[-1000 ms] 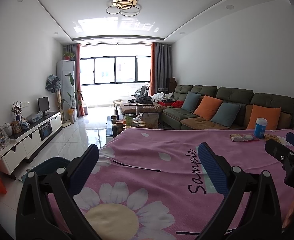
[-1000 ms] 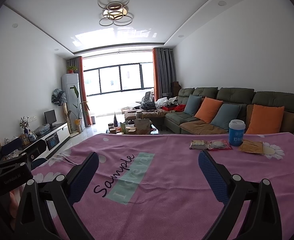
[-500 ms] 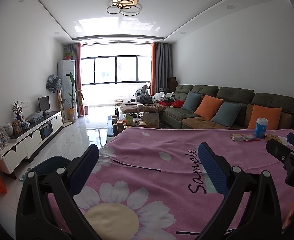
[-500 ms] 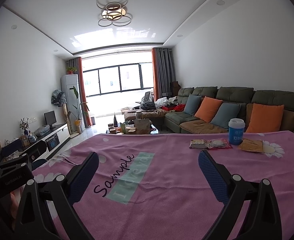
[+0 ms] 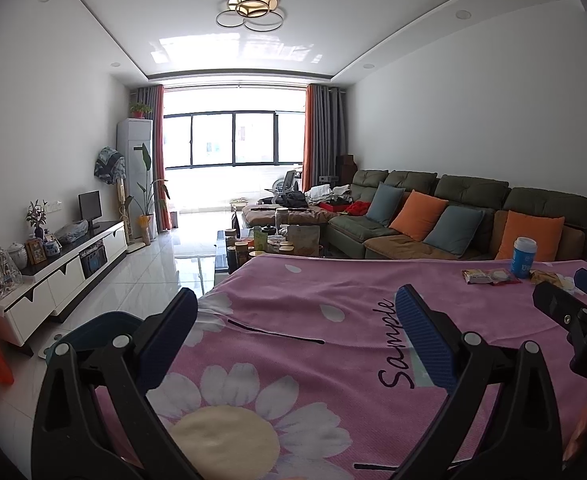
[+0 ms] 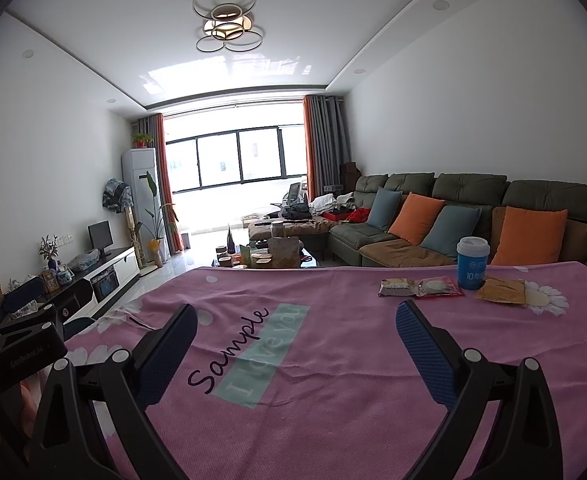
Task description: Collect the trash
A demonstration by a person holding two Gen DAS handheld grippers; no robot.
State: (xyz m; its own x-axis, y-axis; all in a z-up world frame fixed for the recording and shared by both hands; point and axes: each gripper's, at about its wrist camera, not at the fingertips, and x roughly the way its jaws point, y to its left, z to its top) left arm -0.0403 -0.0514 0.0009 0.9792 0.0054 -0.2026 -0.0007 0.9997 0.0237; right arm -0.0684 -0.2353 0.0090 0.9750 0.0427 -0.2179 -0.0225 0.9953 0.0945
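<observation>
On the pink flowered tablecloth [image 6: 333,344] at the far right lie a brown snack wrapper [image 6: 398,287], a red-edged clear wrapper [image 6: 439,287], a tan flat packet [image 6: 501,291] and a blue paper cup [image 6: 472,263] with a white lid, standing upright. In the left wrist view the wrappers [image 5: 489,276] and the cup [image 5: 524,257] show far right. My right gripper [image 6: 295,316] is open and empty, well short of the wrappers. My left gripper [image 5: 295,306] is open and empty over the cloth's left part. The right gripper [image 5: 573,300] shows at that view's right edge.
A dark blue bin [image 5: 93,328] stands on the floor left of the table. A white TV cabinet [image 5: 53,276] lines the left wall. A green sofa [image 6: 473,216] with cushions sits behind the table, and a cluttered coffee table [image 6: 269,256] beyond it.
The right gripper's view has shifted slightly, with the cup and wrappers a little lower and nearer. The left gripper has barely moved. Both stay open.
</observation>
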